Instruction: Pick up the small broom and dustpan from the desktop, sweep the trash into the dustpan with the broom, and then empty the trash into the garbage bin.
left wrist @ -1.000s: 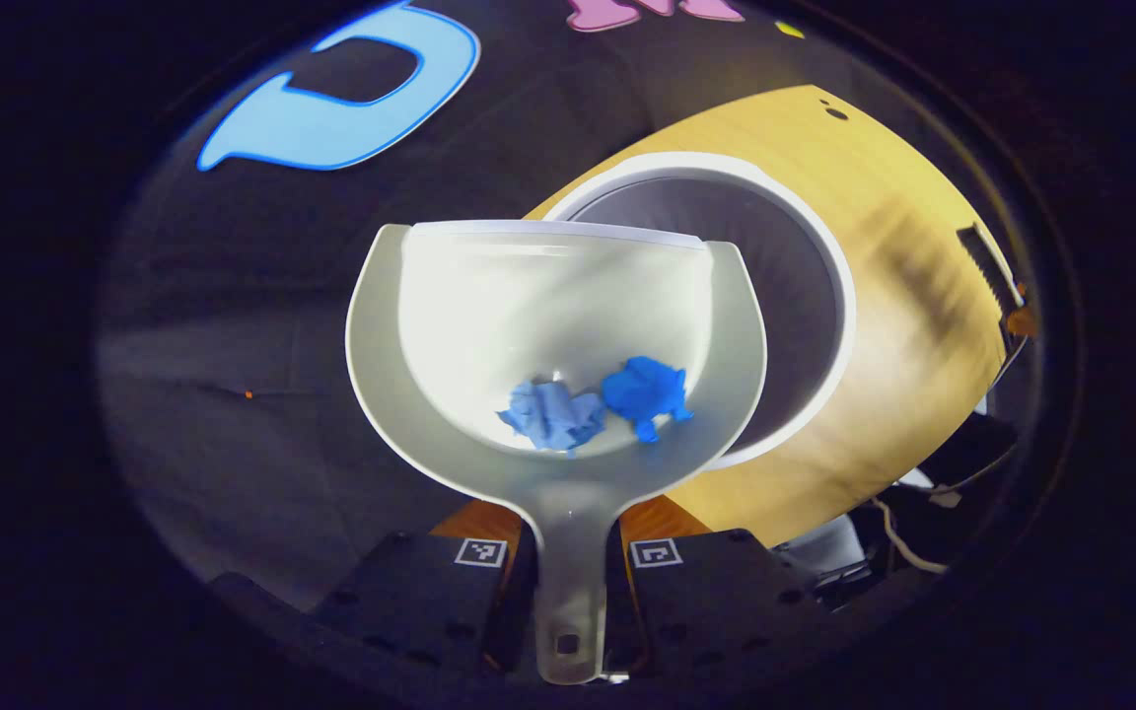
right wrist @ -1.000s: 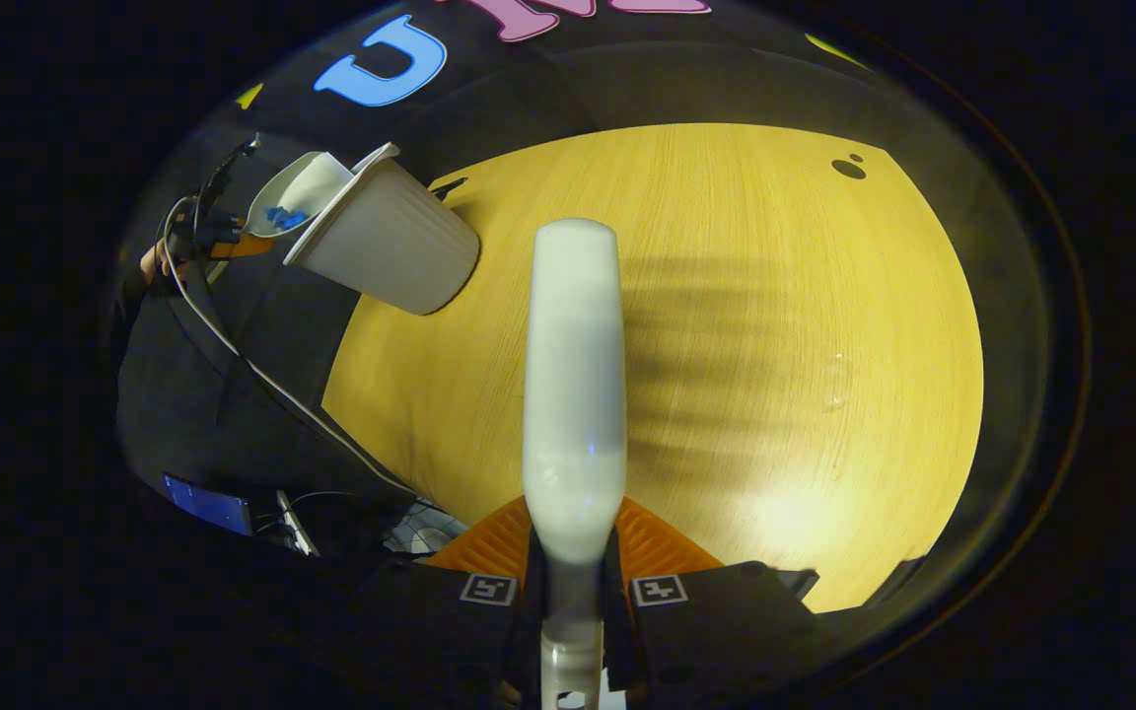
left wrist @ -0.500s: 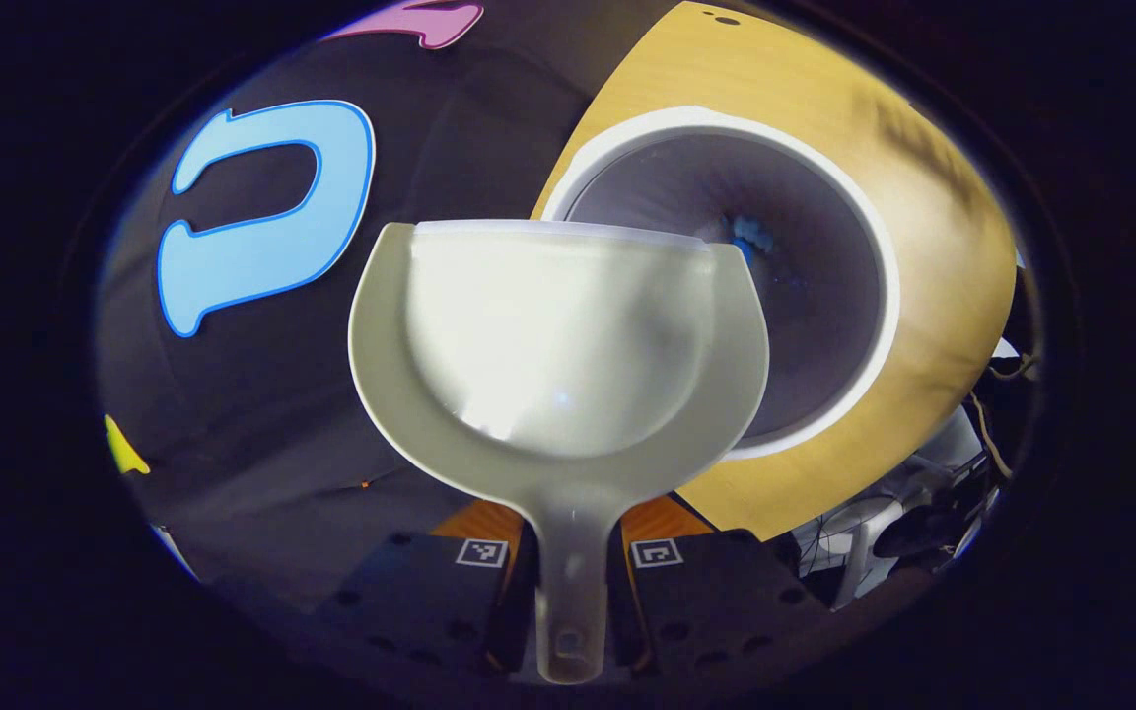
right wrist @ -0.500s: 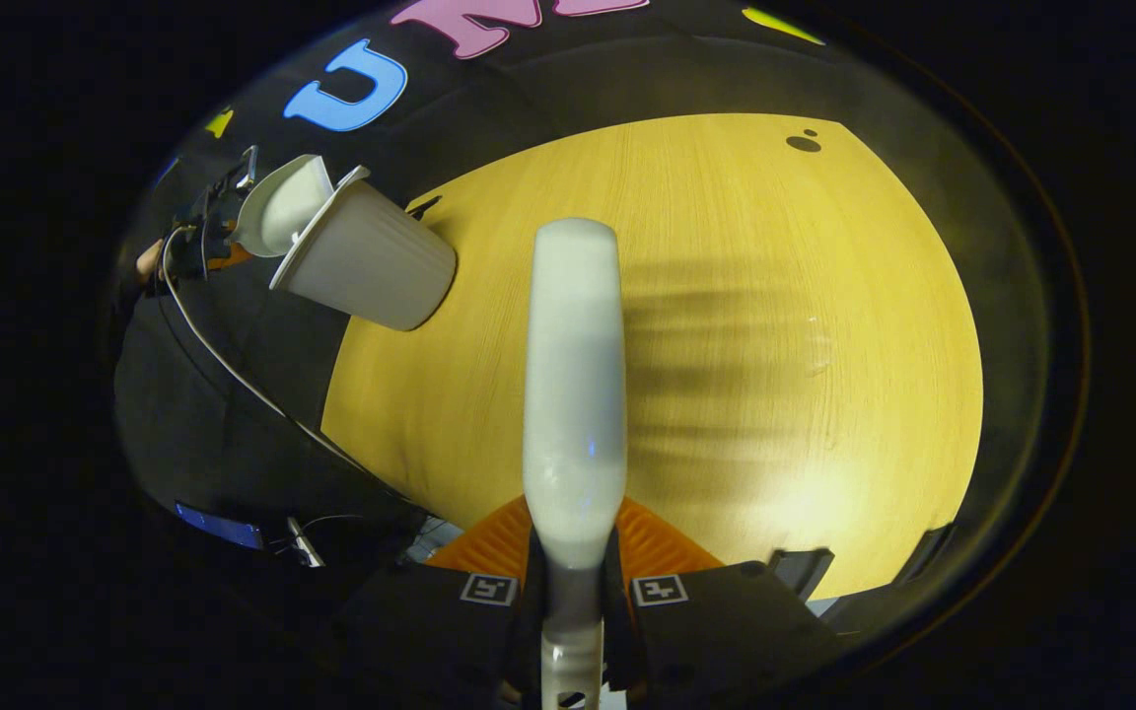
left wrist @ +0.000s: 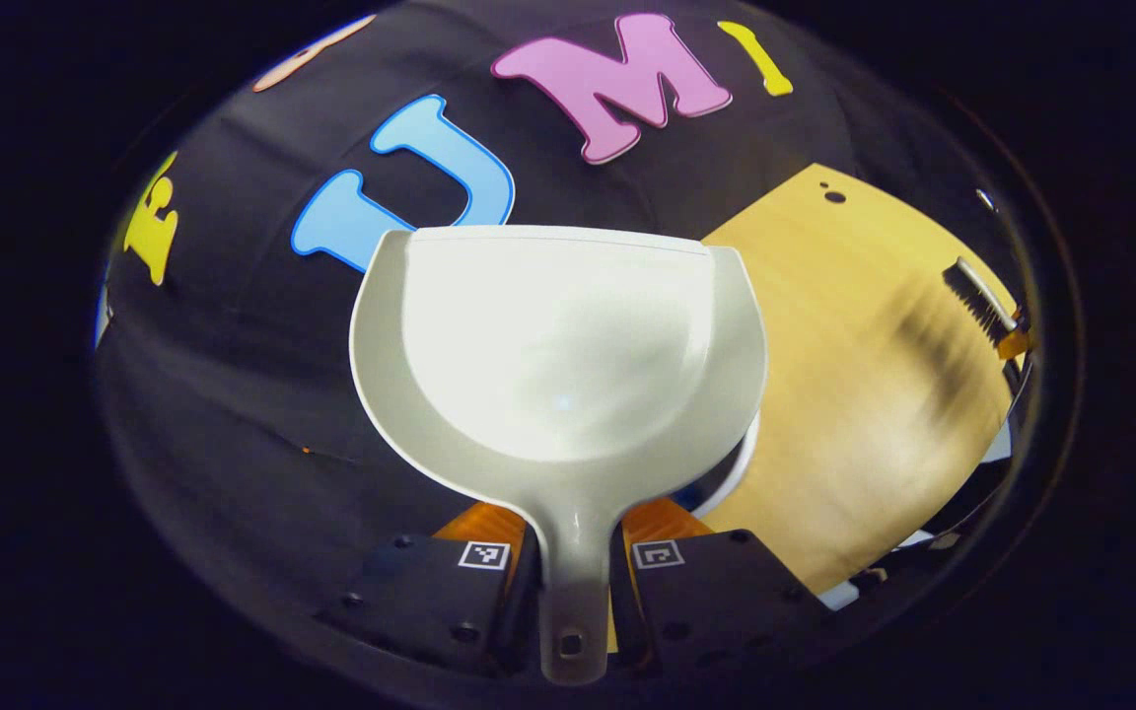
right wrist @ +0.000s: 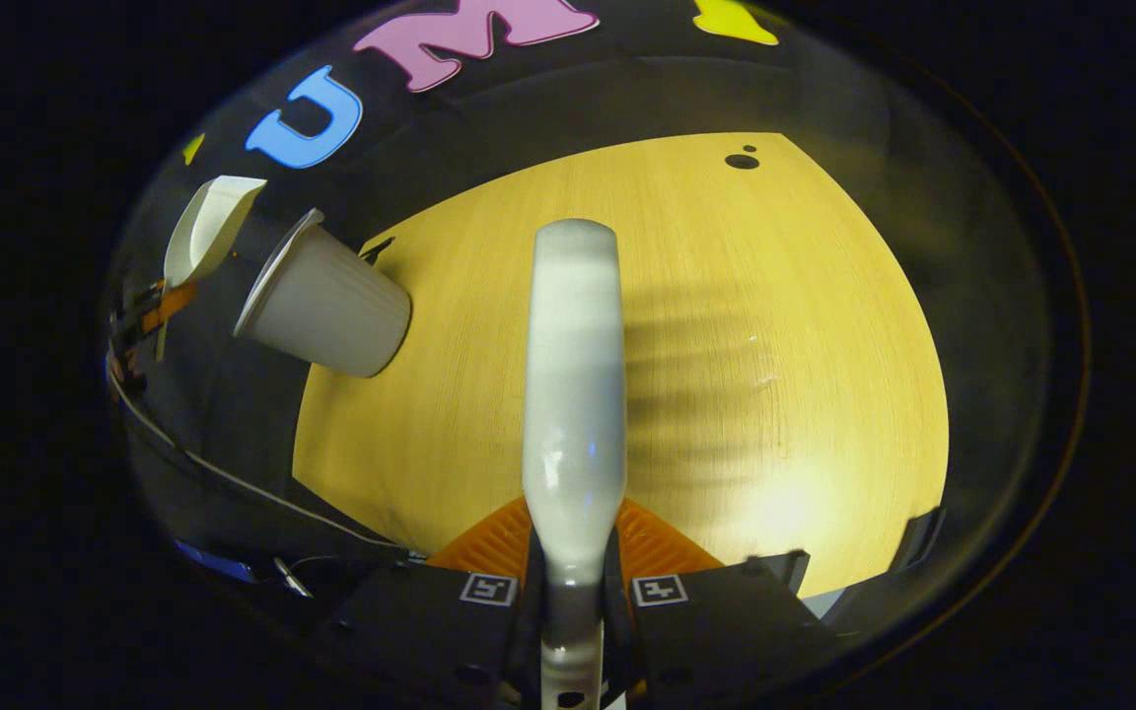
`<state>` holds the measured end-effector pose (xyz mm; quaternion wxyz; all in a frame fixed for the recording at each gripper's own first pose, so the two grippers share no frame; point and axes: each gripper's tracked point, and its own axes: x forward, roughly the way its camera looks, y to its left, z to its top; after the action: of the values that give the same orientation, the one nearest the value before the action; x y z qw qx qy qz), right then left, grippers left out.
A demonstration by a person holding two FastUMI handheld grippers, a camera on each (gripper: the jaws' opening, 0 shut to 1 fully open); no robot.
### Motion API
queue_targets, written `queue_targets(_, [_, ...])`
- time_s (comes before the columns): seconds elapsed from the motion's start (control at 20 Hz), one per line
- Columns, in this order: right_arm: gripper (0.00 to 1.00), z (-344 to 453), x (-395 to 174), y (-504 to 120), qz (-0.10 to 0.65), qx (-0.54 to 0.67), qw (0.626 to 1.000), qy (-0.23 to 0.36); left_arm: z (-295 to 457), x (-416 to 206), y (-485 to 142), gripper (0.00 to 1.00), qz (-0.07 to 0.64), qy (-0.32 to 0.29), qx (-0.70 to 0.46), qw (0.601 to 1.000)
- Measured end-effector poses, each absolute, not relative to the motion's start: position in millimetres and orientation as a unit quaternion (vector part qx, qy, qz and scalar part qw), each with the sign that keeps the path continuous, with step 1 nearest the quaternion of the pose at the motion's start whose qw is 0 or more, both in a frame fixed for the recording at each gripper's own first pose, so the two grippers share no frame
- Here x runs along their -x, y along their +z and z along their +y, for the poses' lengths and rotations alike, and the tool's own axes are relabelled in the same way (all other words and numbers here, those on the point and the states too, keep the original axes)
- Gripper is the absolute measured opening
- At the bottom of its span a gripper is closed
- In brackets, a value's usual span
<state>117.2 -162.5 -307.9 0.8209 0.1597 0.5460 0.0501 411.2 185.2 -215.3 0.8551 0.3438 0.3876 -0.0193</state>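
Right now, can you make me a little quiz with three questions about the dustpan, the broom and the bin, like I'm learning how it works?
1. True or false: blue scraps lie in the dustpan.
2. What does the left tool grip?
A. the dustpan's handle
B. the bin's rim
C. nothing
3. Fill in: the right tool is shut on the ____.

Key:
1. False: the dustpan's scoop is bare in the left gripper view.
2. A: both fingers press on the handle, and the dustpan is held up beside the bin, which stands on the table.
3. Broom.
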Motion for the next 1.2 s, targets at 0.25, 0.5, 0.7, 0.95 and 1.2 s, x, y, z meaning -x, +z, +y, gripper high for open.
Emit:
queue_targets(0.25, [0.28, -155, -112, -309, 0.554, -0.196, 0.809, 0.032, 166, -412, -241, 0.29, 0.363, -0.148, -0.248, 0.886])
queue_targets(0.5, [0.28, -158, -97, -334, 0.579, -0.166, 0.798, 0.016, 183, -405, -273, 0.29, 0.413, -0.193, -0.214, 0.864])
queue_targets(0.7, [0.24, -165, -78, -363, 0.611, -0.125, 0.782, 0.011, 196, -388, -312, 0.3, 0.487, -0.178, -0.148, 0.842])
queue_targets(0.95, [0.25, -138, -70, -402, 0.639, -0.132, 0.758, 0.016, 202, -385, -335, 0.29, 0.541, -0.12, -0.056, 0.831])
queue_targets(1.2, [0.28, -119, -92, -420, 0.644, -0.124, 0.755, 0.01, 212, -382, -333, 0.29, 0.581, -0.07, -0.006, 0.811])
